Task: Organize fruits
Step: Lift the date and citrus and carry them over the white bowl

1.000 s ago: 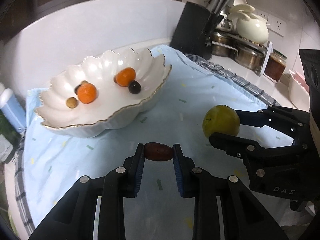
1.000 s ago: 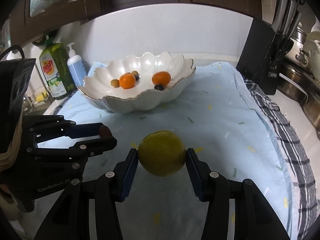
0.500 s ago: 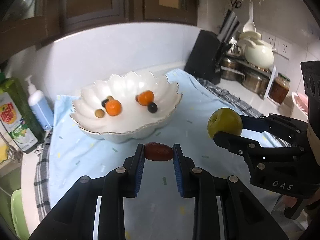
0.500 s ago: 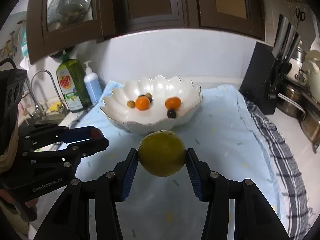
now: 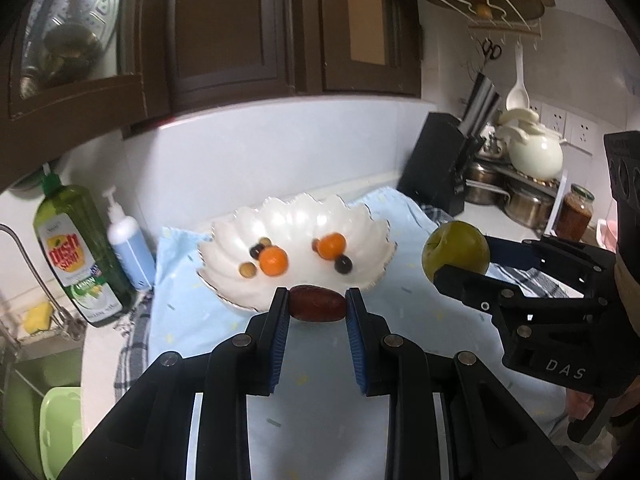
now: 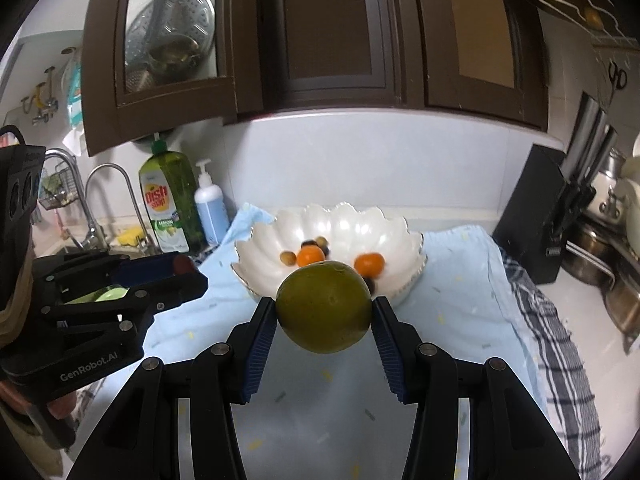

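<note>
Left claw (image 5: 318, 307) clenched endwise on a small brown date (image 5: 317, 303); right claw (image 6: 324, 312) clamped across the widest girth of a round green fruit (image 6: 323, 307). Both fruits hang clear above the blue cloth (image 6: 460, 300) on the desk. The date looks light and soft, so gentle pressure should suffice; the green fruit appears firm, smooth and heavier, likely to slip. Ahead of both claws sits the scalloped white bowl (image 5: 360, 216), probably fragile at its rim, with open room between the fruits already inside.
</note>
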`<state>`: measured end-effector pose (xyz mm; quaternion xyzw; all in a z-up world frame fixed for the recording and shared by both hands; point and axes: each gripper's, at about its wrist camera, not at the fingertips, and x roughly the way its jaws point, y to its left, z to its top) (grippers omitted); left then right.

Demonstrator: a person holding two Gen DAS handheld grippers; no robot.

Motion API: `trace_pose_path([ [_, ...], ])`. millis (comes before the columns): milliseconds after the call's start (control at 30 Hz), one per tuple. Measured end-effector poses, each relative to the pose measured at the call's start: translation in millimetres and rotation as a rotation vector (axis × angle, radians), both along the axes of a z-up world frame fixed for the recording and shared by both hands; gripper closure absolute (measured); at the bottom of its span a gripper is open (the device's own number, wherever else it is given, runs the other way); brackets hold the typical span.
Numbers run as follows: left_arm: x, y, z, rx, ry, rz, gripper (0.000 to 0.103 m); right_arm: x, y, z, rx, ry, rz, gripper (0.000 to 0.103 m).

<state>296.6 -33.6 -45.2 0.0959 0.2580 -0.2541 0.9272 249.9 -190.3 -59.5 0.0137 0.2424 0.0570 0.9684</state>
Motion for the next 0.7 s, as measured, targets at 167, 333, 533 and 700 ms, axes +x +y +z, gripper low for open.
trace_pose_path([
  [167,5.0,4.9,11.0,-0.005,-0.041,0.023,0.075,5.9,4.3,8.5,-0.006,-0.027,0.005,0.053],
  [333,12.7,8.1,18.3,-0.006,-0.069,0.042,0.075,16.2,7.2,13.9,-0.010,-0.047,0.010,0.053],
  [533,30.5,10.4,25.7,-0.016,-0.081,0.062,0.075,32.7,10.8,17.4,-0.010,-0.053,0.015,0.053],
  [700,51.5,11.7,27.7,-0.028,-0.052,0.076,0.075,49.8,12.9,18.1,-0.011,-0.054,0.021,0.053],
])
